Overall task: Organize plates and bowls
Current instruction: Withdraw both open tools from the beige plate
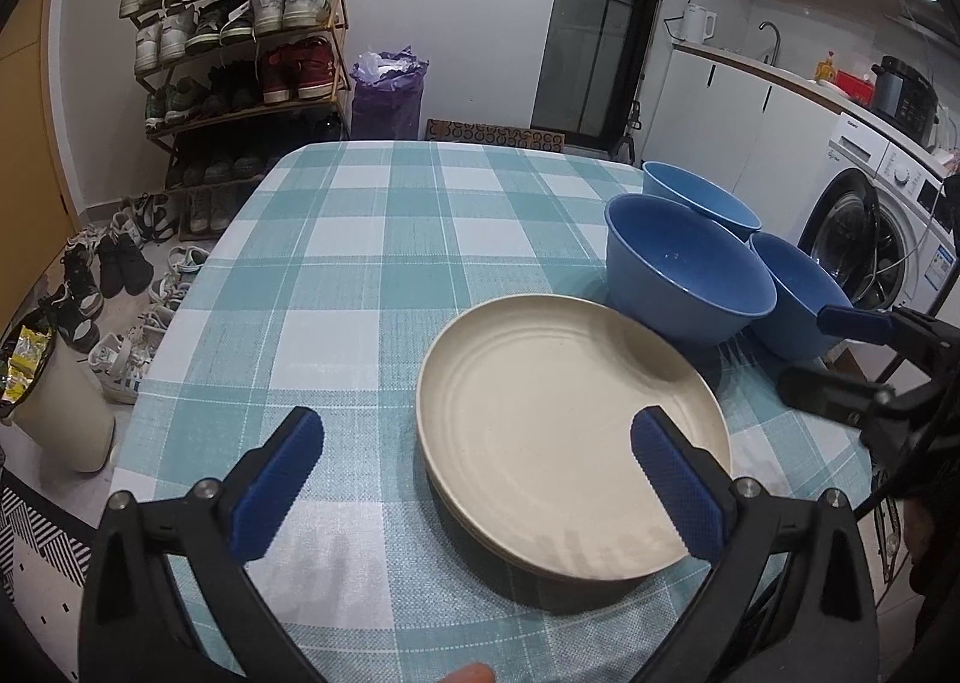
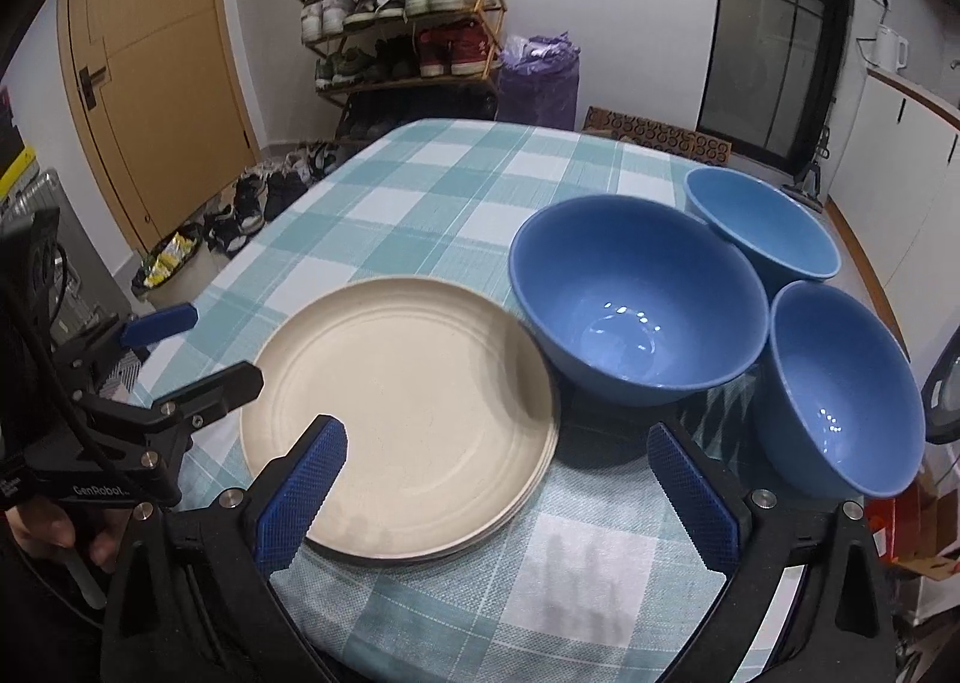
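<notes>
A stack of cream plates [image 1: 564, 431] [image 2: 408, 413] lies on the checked tablecloth near the front edge. Three blue bowls stand to its right: a large one [image 1: 690, 275] [image 2: 636, 293], a lighter one behind it [image 1: 702, 200] [image 2: 762, 227], and a third at the right [image 1: 792, 293] [image 2: 840, 389]. My left gripper [image 1: 474, 479] is open and empty, its right finger over the plates' near rim. My right gripper [image 2: 498, 491] is open and empty, hovering in front of the plates and the large bowl. Each gripper shows in the other's view, the right one [image 1: 840, 353] and the left one [image 2: 180, 353].
The table [image 1: 360, 263] has a teal and white checked cloth. A shoe rack [image 1: 240, 53] and loose shoes stand beyond its far left. A white bin [image 1: 60, 401] sits left of the table. A washing machine [image 1: 888, 239] and counter are at the right.
</notes>
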Available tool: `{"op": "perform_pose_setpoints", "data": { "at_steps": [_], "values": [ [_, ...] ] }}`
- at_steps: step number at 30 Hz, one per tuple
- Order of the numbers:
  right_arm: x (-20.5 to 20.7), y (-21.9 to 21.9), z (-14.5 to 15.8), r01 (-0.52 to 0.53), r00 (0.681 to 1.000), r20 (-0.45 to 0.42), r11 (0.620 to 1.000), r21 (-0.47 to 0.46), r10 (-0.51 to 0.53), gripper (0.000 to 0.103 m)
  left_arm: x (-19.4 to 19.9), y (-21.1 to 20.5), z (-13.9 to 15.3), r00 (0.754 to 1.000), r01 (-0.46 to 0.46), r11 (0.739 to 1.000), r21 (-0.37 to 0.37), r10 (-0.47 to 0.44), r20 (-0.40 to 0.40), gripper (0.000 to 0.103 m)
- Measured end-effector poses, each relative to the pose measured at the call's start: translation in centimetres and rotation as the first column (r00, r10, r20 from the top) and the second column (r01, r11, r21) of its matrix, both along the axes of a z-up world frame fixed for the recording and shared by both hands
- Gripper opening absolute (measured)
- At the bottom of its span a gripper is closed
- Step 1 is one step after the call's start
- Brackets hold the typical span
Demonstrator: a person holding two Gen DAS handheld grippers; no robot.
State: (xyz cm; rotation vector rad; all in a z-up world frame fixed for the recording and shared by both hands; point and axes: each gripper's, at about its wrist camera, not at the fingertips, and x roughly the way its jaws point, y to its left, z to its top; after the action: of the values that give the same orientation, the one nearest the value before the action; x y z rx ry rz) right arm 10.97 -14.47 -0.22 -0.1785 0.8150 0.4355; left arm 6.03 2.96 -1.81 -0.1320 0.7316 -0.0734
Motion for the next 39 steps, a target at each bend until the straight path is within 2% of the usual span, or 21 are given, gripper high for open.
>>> {"op": "perform_pose_setpoints", "data": {
  "at_steps": [11,19,26,33,39],
  "values": [
    [-0.9,-5.2,3.5,0.047,0.997,0.061,0.995,0.092,-0.053,0.102,0.0,-2.6,1.1,0.997,0.071,0.997,0.021,-0.071,0.012,0.103],
    [-0.9,-9.8,5.9,0.096,0.991,0.075,0.987,0.131,-0.107,0.102,1.8,-6.0,4.1,0.988,0.152,0.988,0.032,-0.153,0.031,0.103],
    [-0.1,-13.5,8.1,0.142,0.985,0.077,0.977,0.158,-0.155,0.102,3.9,-7.6,6.5,0.985,0.162,0.987,0.020,-0.163,0.049,0.103],
    [0.7,-15.9,10.4,0.169,0.978,0.090,0.969,0.182,-0.188,0.102,6.1,-9.0,8.3,0.982,0.172,0.984,0.049,-0.175,0.067,0.103],
    [1.9,-17.5,11.8,0.190,0.974,0.082,0.962,0.198,-0.210,0.102,8.1,-9.8,9.7,0.982,0.177,0.983,0.039,-0.179,0.063,0.103]
  ]
}}
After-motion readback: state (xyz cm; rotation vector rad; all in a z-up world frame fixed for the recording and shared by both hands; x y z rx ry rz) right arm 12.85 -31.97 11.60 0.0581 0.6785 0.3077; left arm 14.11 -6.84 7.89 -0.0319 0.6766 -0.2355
